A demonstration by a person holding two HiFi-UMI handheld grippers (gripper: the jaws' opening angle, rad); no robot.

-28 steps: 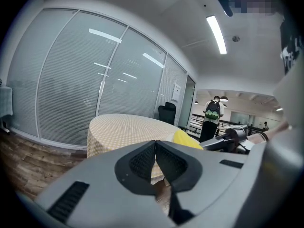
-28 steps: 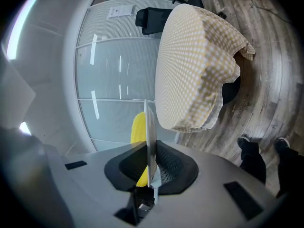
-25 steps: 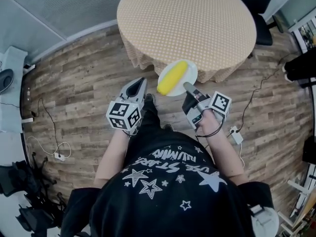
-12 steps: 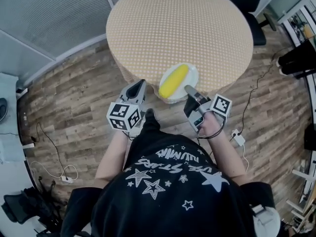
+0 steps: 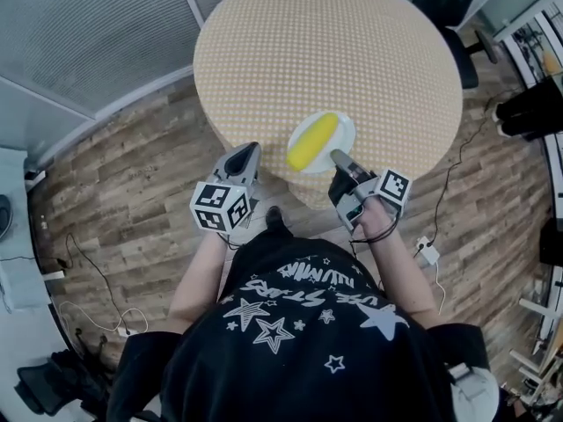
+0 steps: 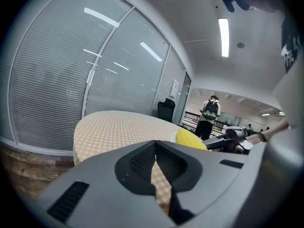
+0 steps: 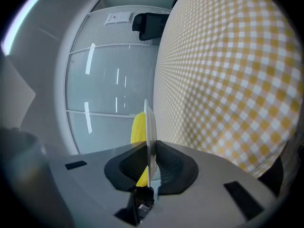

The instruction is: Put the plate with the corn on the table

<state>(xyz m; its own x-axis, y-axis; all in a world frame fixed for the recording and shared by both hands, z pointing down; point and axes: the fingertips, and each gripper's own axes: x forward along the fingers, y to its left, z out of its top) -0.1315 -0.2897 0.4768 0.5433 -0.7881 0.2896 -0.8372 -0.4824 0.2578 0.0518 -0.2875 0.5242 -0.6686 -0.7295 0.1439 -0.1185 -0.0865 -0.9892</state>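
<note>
A wood-plank floor [image 5: 132, 192] lay underfoot in an office room. Nearest the camera, the wearer's black shirt [image 5: 299, 323] carried white stars and white lettering, upside down from the head view and too warped to read with certainty. The left gripper [image 5: 249, 148] had its jaws together with nothing between them, held off the near edge of the table [image 5: 325, 51]. The right gripper [image 5: 334, 156] was clamped on the near rim of a white plate [image 5: 339, 126], which was over the table's near edge; whether it touched the cloth could not be told. A yellow corn [image 5: 311, 141] lay on the plate. The table was round under a yellow-checked cloth. Beyond it stood a dark chair [image 6: 166, 109] and a glass wall [image 6: 57, 80] with blinds, bearing a sheet [image 6: 175, 86] too small to read. Farther off was a person [image 6: 209, 114] wearing a backpack.
</note>
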